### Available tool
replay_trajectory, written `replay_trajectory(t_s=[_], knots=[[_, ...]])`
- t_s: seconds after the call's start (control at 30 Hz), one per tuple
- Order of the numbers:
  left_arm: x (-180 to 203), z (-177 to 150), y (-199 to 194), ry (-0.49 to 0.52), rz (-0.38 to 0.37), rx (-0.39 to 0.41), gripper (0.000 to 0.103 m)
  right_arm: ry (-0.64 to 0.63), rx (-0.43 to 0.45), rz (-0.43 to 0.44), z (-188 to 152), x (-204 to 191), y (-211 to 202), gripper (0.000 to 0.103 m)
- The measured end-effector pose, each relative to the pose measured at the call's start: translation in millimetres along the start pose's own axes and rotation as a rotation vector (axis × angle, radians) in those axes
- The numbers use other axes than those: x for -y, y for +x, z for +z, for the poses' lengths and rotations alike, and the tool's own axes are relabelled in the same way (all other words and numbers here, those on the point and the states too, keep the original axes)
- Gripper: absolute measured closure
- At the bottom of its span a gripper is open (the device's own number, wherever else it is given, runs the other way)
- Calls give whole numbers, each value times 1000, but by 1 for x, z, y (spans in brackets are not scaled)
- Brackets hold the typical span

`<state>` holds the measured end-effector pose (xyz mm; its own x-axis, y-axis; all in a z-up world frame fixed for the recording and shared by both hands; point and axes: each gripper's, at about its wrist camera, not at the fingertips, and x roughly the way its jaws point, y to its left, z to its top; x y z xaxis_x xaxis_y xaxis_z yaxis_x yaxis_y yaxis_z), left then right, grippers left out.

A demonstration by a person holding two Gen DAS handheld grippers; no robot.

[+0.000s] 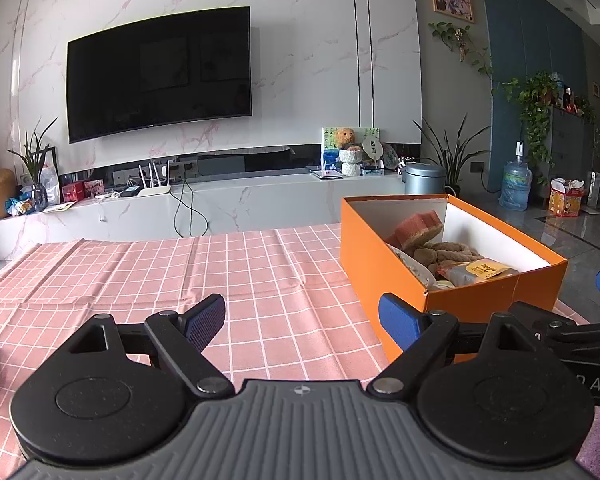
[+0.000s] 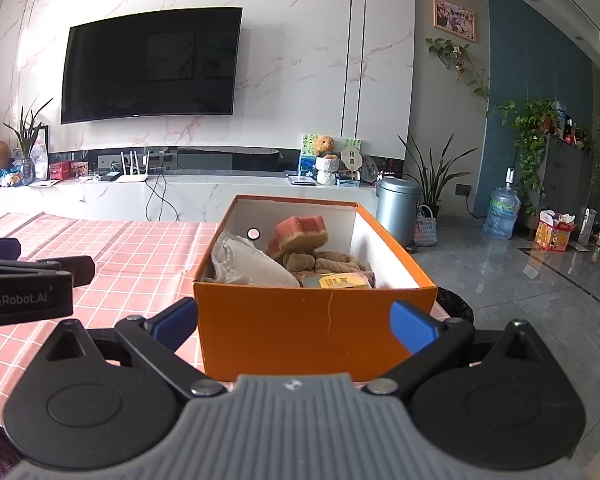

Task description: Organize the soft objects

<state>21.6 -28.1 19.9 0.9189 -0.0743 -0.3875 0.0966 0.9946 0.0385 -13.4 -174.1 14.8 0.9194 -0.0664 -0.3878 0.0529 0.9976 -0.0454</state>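
I read both tools as empty: the left gripper [image 1: 302,320] has its jaws spread wide over the checked tablecloth [image 1: 260,280], and the right gripper [image 2: 296,322] has its jaws spread wider than the near end wall of the orange box [image 2: 316,332], which sits just ahead of it. The main risk I judge here is a forward nudge: the right fingertips flank the cardboard corners, so advancing could push the light box toward the far table edge or crumple a wall. The box lies to the right of the left gripper. Inside I see a pink-topped sponge [image 2: 302,234], a grey cloth [image 2: 252,266], brown plush pieces [image 2: 332,262] and a yellow-labelled packet [image 2: 340,280], loosely heaped below the rim.
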Motion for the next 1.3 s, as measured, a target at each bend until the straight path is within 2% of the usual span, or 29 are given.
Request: replay_trajectory(t_s=[1.3], knots=[[-4,1,-3,6,10,-11,2,5,1,2,1,0,-2,3]])
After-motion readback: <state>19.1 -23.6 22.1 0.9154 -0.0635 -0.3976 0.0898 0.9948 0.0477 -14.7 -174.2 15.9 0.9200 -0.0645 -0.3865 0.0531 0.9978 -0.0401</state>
